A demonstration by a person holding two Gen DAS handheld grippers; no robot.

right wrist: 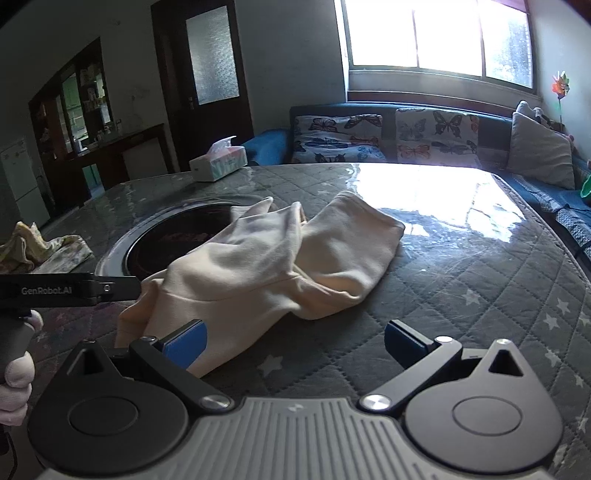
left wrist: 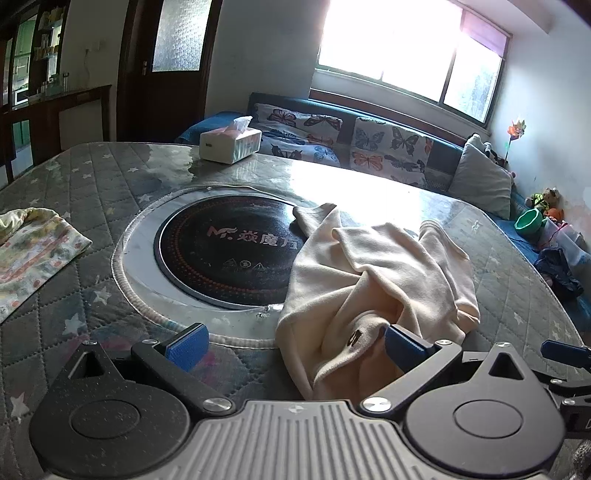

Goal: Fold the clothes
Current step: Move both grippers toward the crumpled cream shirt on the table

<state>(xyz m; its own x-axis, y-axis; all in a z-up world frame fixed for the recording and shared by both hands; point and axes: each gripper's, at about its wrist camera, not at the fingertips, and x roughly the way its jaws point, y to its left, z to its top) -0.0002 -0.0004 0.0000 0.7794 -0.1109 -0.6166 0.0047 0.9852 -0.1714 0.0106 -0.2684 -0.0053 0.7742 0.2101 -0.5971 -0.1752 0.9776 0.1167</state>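
We read "GenRobot.AI" on our left gripper [right wrist: 70, 290]; both grippers, right gripper [right wrist: 295, 341] included, gape over one cream garment [right wrist: 266, 258].

Both cameras sit low, close over the table [left wrist: 110, 177], looking toward the window [right wrist: 436, 33]. Both see the cream clothes [left wrist: 369, 273].

Daylight is pouring through a wide window [right wrist: 439, 35] behind a blue sofa [right wrist: 495, 122] carrying butterfly-print cushions [right wrist: 338, 138]. A dark wooden door [right wrist: 201, 81] is standing closed beside white walls.
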